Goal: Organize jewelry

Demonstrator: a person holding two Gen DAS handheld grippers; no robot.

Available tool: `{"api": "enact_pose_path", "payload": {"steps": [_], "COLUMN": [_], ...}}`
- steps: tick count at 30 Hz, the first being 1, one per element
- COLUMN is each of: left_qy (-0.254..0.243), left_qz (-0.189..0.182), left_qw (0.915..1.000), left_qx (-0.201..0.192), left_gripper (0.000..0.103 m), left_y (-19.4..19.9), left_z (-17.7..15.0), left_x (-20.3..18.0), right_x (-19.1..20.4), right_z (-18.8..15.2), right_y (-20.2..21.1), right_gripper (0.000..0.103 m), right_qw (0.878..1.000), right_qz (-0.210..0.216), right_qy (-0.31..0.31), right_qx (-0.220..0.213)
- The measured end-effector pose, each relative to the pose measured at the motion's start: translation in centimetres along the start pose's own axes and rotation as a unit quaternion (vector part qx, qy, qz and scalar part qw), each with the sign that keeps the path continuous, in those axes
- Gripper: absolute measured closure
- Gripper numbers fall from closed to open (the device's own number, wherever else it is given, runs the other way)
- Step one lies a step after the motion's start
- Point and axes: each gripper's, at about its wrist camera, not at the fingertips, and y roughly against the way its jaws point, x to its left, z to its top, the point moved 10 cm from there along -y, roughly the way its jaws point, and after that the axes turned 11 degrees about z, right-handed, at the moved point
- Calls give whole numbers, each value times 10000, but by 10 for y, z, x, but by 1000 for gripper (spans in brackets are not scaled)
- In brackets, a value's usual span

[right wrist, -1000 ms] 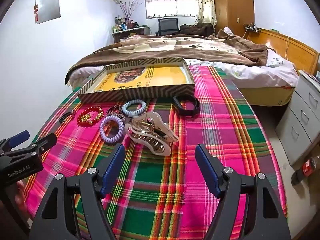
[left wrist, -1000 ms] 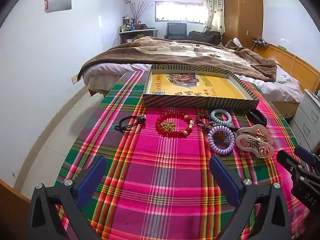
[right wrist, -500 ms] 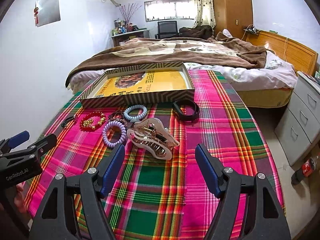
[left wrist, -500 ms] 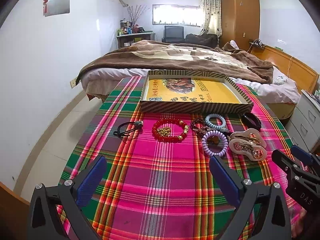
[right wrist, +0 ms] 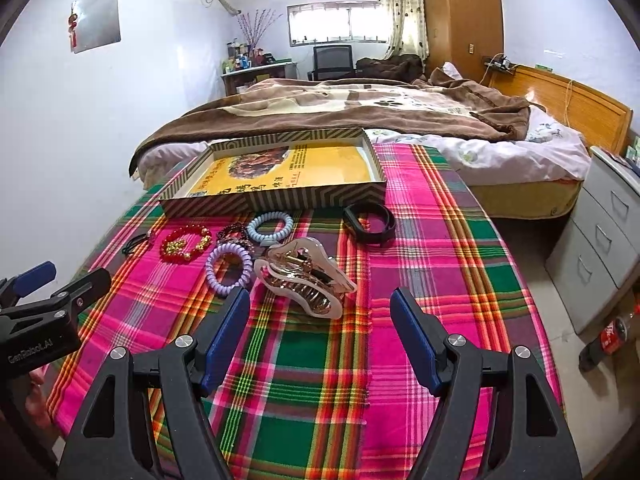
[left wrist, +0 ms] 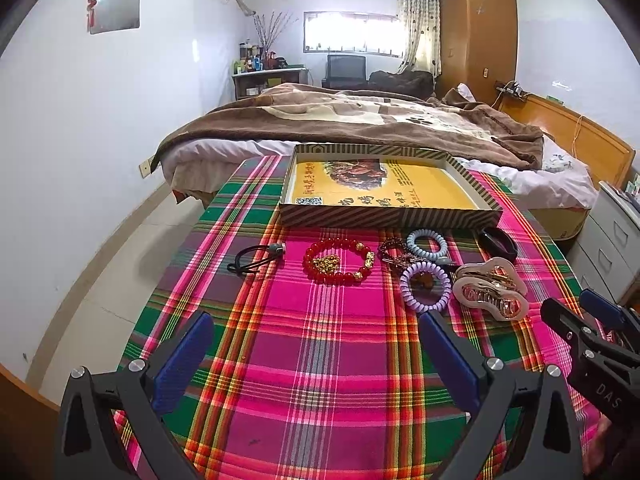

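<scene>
While both grippers hung over the plaid tablecloth (left wrist: 320, 360), nothing was held. Largest item was the bed (right wrist: 360, 108) with a brown blanket beyond the table. Next, the shallow striped box (left wrist: 384, 218) sat at the far side of the cloth; only its yellow printed floor showed, no jewelry in it.

All jewelry lay on the cloth in a row just in front of the box. By size: pink hair claw (right wrist: 304, 280), black band (right wrist: 370, 224), red bead bracelet (left wrist: 340, 260) with a gold chain piece (left wrist: 326, 263) inside its loop, purple coil tie (left wrist: 425, 286), blue coil tie (left wrist: 427, 243), dark bead bracelet (left wrist: 390, 250) between the coils, black hair elastic (left wrist: 256, 260) at the left end, apart from the rest.

Left gripper (left wrist: 316, 356): jaws spread wide, empty, above bare cloth short of the red bracelet. Right gripper (right wrist: 320, 330): jaws spread wide, empty, just short of the hair claw.

View differences: right wrist view alone showed a grey drawer unit (right wrist: 608, 232) and a cola bottle (right wrist: 608, 338) on the floor. Left wrist view showed the hair elastic clearly; in the right one it was small and at the edge of the row. Each view caught the other gripper at its edge.
</scene>
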Motion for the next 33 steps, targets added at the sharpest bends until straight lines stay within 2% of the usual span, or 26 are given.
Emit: {"api": "enact_pose_path", "payload": {"steps": [33], "left_qy": [21], "left_qz": [-41], "left_qw": [10000], "left_qx": [54], "left_gripper": [0], "left_y": [1], "left_z": [-4], "left_x": [0], "right_x": [4], "right_z": [-3], "right_y": [-2], "right_gripper": [30], "right_qw": [10000], "right_qz": [59], "right_qy": [14], "right_qx": [37]}}
